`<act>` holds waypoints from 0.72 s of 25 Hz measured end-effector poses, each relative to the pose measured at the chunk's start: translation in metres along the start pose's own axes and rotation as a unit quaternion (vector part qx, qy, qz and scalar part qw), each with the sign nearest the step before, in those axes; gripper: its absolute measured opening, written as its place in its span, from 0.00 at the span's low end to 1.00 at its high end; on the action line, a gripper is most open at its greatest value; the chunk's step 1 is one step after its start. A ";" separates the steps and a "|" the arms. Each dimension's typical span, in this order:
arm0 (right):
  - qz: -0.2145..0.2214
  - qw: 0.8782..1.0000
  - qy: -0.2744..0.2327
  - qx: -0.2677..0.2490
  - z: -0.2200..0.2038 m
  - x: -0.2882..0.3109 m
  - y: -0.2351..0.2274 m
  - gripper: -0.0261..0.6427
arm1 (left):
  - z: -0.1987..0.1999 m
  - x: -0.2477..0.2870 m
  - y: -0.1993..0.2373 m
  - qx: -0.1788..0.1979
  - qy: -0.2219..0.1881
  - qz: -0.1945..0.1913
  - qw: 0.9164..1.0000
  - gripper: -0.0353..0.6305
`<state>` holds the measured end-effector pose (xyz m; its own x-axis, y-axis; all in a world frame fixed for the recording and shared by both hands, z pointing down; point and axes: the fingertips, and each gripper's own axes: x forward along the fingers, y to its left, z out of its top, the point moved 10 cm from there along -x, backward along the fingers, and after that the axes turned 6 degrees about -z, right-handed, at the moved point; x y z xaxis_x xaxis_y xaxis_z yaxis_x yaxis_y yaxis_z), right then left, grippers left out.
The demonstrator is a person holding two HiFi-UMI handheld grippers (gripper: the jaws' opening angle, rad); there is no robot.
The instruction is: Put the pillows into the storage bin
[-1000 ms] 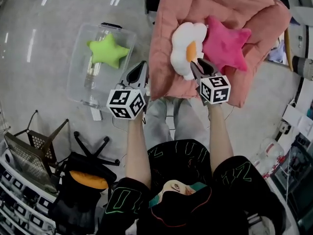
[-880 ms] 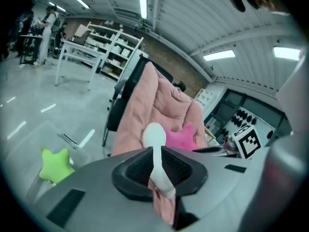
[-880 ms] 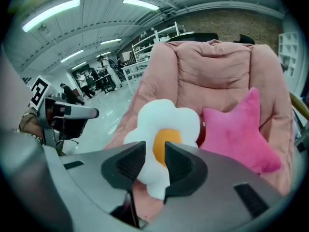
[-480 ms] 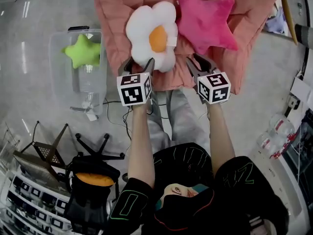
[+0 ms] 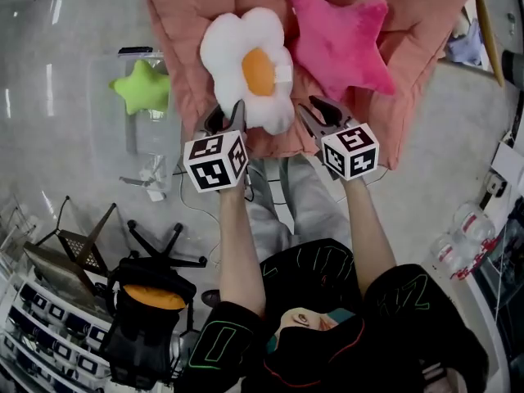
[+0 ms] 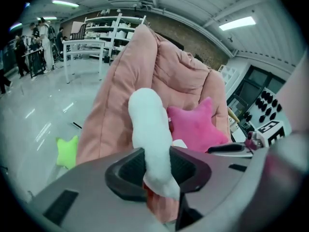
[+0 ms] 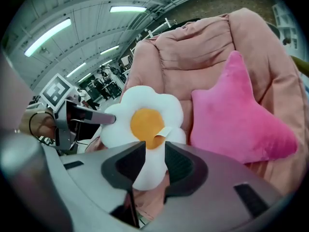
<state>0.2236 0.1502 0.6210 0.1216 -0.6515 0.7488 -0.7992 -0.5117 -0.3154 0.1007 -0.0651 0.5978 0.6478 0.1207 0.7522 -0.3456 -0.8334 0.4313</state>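
Observation:
A white flower pillow [image 5: 246,64] with an orange centre lies on a pink beanbag [image 5: 188,6], beside a pink star pillow [image 5: 340,43]. My left gripper [image 5: 228,115] is at the flower's lower left petal; its jaws have just been closing and now pinch the flower pillow [image 6: 149,124] between the pads, left gripper [image 6: 157,170]. My right gripper [image 5: 313,111] holds the lower right petal, and the flower pillow [image 7: 147,120] fills the gap of the right gripper [image 7: 150,166]. A green star pillow [image 5: 141,88] lies in the clear storage bin [image 5: 147,150] on the floor at the left.
A black swivel chair [image 5: 151,301] with an orange seat pad and a mesh rack [image 5: 65,252] stand at the lower left. Bottles [image 5: 463,236] sit at the right. The pink star pillow [image 7: 236,115] touches the flower's right side.
My left gripper swung from beside the bin over to the flower pillow and closed on its petal. The right gripper stayed on the pillow's other side.

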 end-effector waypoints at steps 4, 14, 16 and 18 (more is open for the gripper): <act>0.020 1.000 -0.008 -0.023 0.023 0.008 0.009 0.20 | 0.023 -0.031 -0.001 0.013 -0.045 0.010 0.999 0.23; 0.062 0.992 -0.060 -0.087 0.087 0.006 0.098 0.05 | 0.044 -0.147 0.034 -0.009 -0.152 0.009 0.988 0.22; 0.078 0.990 -0.062 -0.103 0.096 0.010 0.127 0.05 | 0.039 -0.172 0.049 -0.023 -0.173 0.008 0.985 0.22; 0.093 0.986 -0.064 -0.122 0.106 0.017 0.156 0.05 | 0.036 -0.197 0.065 -0.037 -0.199 0.013 0.979 0.22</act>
<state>0.1634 0.0003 0.5230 0.0206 -0.7950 0.6063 -0.9303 -0.2373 -0.2795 -0.0248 -0.1620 0.4599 0.8462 -0.1325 0.5162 -0.4046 -0.7901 0.4605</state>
